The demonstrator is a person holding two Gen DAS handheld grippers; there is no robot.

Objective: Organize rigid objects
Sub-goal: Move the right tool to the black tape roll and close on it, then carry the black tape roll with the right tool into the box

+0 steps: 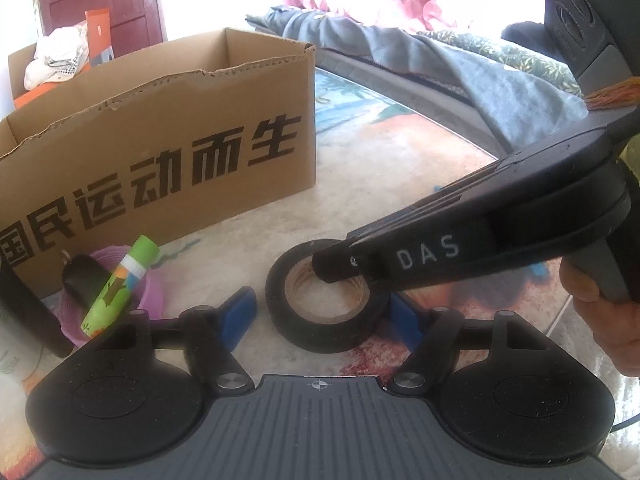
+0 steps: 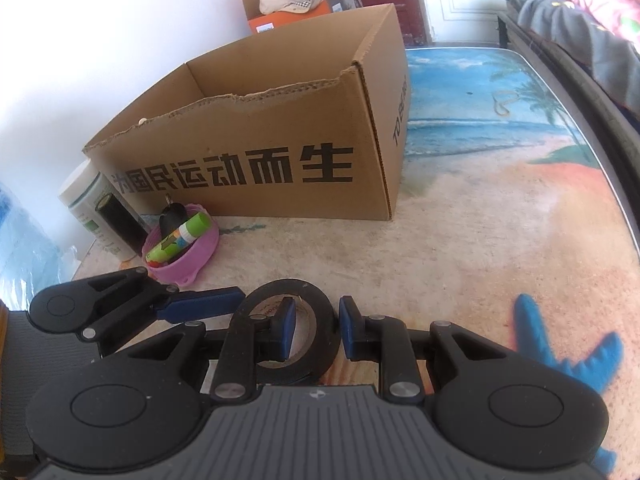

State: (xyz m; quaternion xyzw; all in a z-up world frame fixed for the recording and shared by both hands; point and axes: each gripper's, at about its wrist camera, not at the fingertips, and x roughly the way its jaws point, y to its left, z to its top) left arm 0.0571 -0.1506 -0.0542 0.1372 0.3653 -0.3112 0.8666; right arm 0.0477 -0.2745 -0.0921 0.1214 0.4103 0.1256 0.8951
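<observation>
A black tape roll [image 1: 320,338] lies on the beach-print table, just in front of both grippers. My left gripper [image 1: 324,316] is open, one blue finger [image 1: 240,312] standing clear of the roll on its left and the other by its right side. My right gripper [image 2: 318,330] comes in from the right, one finger inside the hole of the tape roll [image 2: 288,286] and one outside, shut on the roll's wall. In the right wrist view, a finger of the left gripper [image 2: 200,306] reaches to the roll's left edge.
An open cardboard box [image 2: 260,152] with black lettering stands behind the roll. Left of it, a pink bowl [image 2: 200,256] holds a green glue stick [image 1: 118,288] and a black object. A white canister [image 2: 82,196] and a black cylinder [image 2: 120,220] stand further left. Bedding [image 1: 460,64] lies beyond the table's far edge.
</observation>
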